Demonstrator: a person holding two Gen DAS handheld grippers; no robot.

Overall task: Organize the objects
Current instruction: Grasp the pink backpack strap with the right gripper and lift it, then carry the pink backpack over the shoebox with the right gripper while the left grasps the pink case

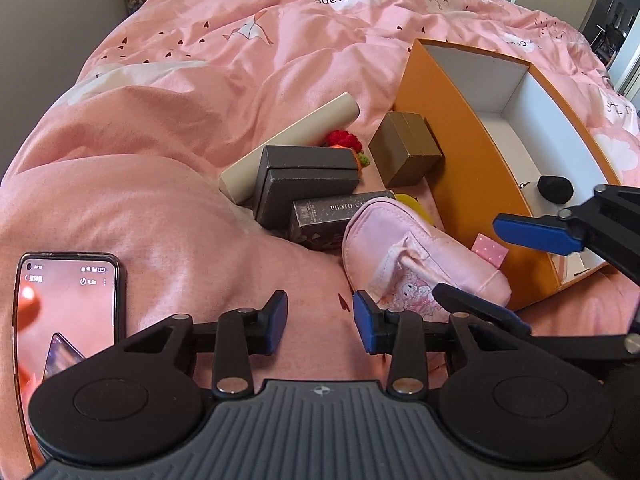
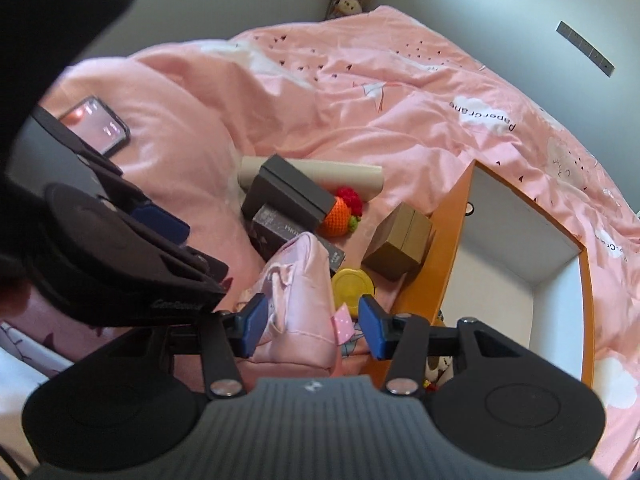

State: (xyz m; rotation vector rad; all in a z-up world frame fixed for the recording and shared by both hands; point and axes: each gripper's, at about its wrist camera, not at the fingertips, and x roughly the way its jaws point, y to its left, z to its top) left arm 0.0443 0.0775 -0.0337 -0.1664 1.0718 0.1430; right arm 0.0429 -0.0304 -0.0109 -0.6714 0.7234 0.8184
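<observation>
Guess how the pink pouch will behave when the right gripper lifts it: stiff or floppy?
Probably floppy: the pink pouch is soft quilted fabric, bulging and creased between the open right gripper fingers. Likely light, so it should sag around the pads rather than slip. It is unlikely to roll; it lies slumped on the bedspread.

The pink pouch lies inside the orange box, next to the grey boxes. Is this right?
Not quite. The pink pouch lies on the bed cover outside the orange box, against its outer wall, as the left wrist view shows. It is next to the grey boxes.
</observation>
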